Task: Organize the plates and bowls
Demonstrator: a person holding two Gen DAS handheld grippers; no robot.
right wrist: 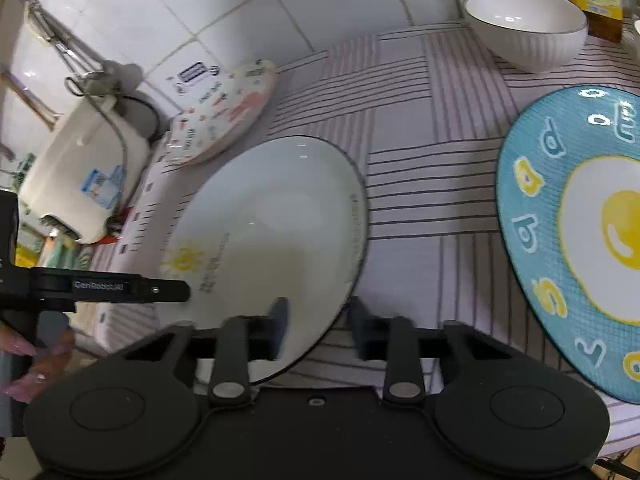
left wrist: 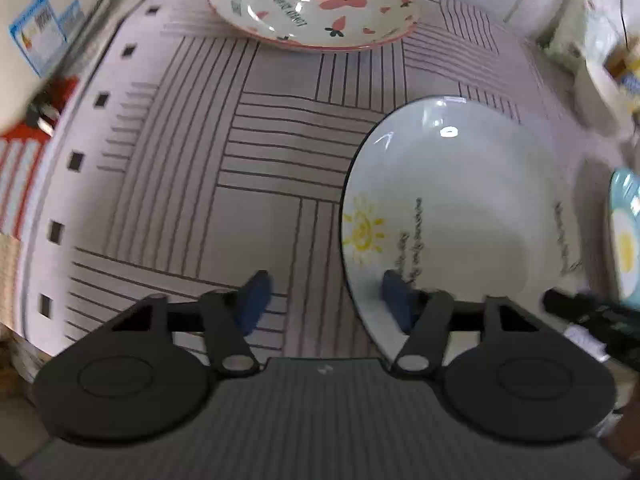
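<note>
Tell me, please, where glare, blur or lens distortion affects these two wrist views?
Left wrist view: ceiling-light glare spots on the sun plate and the rabbit plate; motion blur smears the right edge. Right wrist view: sharper, faint glare on the white bowl; fisheye bends the tablecloth stripes and stretches the blue egg plate.

Even indoor light, glare spots on the white plate [left wrist: 448, 200], blurred, fisheye-bent edges.

bare cloth [left wrist: 256, 168] lies open between three plates.
</note>
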